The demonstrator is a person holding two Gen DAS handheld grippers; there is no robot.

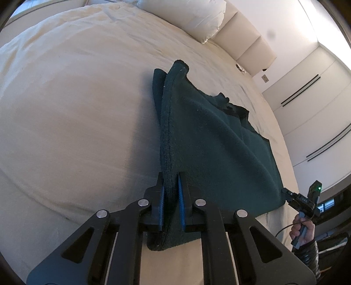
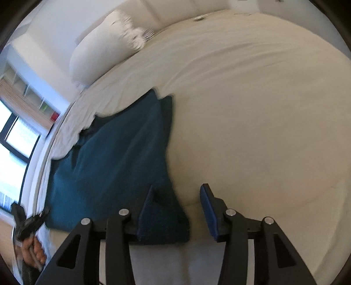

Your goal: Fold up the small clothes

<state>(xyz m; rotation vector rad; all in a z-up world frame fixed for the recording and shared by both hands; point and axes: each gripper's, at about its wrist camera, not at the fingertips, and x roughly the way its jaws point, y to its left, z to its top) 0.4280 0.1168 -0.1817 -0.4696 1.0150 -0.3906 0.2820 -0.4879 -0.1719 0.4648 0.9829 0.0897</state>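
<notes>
On the cream bed sheet (image 1: 76, 114) your dark green fleece cloth (image 1: 208, 142) lies spread toward the near edge of the mattress, its nap fuzzy and matte, its far edge ragged and rumpled. One side is drawn up into a steep ridge with a stitched hem running along it, and a second layer shows just beneath that ridge. Your left gripper (image 1: 171, 206) has its blue pads pressed together on the near end of that raised hem, pinching the doubled fabric. Your right gripper (image 2: 175, 210) stands with its fingers spread at the cloth's other near corner: the left pad (image 2: 145, 210) touches the fabric, which sits between the fingers, while the right pad (image 2: 208, 210) is clear of it over bare sheet. That view is blurred. A white pillow (image 1: 193, 15) rests at the padded headboard (image 1: 245, 41), well apart from the cloth.
</notes>
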